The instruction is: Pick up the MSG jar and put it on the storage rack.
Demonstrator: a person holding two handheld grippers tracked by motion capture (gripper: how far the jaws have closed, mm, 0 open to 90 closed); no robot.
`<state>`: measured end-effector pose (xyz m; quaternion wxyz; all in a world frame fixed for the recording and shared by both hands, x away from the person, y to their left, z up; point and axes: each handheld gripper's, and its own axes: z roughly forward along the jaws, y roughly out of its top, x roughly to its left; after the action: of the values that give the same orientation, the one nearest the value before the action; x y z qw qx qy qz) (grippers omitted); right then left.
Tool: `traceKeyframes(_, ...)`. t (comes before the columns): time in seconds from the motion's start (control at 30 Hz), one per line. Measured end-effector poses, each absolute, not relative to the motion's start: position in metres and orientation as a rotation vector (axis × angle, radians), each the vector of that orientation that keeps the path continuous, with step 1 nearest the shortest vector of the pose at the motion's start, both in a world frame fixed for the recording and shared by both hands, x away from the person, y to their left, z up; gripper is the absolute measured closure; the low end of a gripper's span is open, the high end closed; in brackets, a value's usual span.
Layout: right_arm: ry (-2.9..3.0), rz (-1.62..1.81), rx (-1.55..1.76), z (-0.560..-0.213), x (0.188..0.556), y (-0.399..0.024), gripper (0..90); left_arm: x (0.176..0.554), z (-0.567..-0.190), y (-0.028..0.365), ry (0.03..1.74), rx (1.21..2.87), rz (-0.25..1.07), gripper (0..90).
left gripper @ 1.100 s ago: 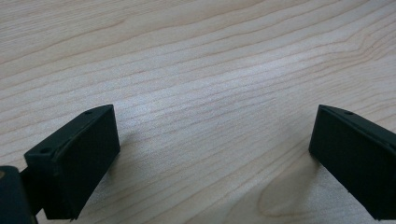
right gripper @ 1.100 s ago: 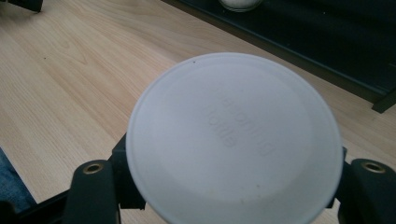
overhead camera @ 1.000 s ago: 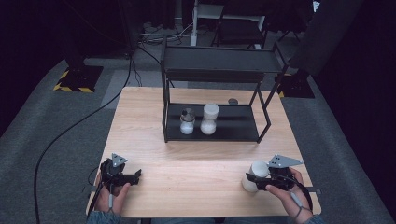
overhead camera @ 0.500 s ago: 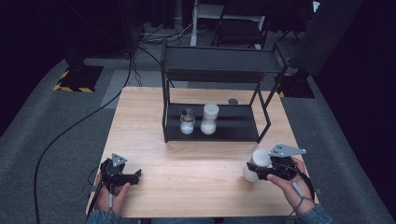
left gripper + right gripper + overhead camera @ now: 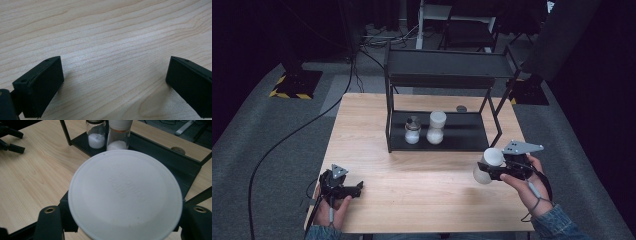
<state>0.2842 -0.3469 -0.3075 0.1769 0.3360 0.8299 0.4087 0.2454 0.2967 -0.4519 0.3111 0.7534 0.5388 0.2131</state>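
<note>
White-capped jar (image 5: 488, 165) at lower right of the high view, clamped in right hand-held gripper (image 5: 499, 170), lifted off the tabletop (image 5: 422, 185), near black rack (image 5: 442, 131). Left hand-held gripper (image 5: 354, 188), lower left, gaping wide, nothing held.

Both grippers are black — the right gripper (image 5: 492, 167) carries a grey three-cornered plate, the left gripper (image 5: 357, 187) a smaller one. Blue denim cuffs cover both wrists — black cables trail back.
</note>
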Motion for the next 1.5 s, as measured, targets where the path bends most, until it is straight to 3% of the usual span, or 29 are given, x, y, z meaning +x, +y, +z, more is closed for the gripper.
traceKeyframes(0.77, 2.358, 1.181, 0.91, -0.284, 0.332, -0.336, 33.5, 0.245, -0.452, 0.296, 1.423, 1.989, 0.563, 1.3)
traceKeyframes(1.5, 2.357, 1.17, 0.928, -0.288, 0.388, -0.323, 33.5, 0.246, -0.452, 0.295, 1.424, 1.991, 0.564, 0.8)
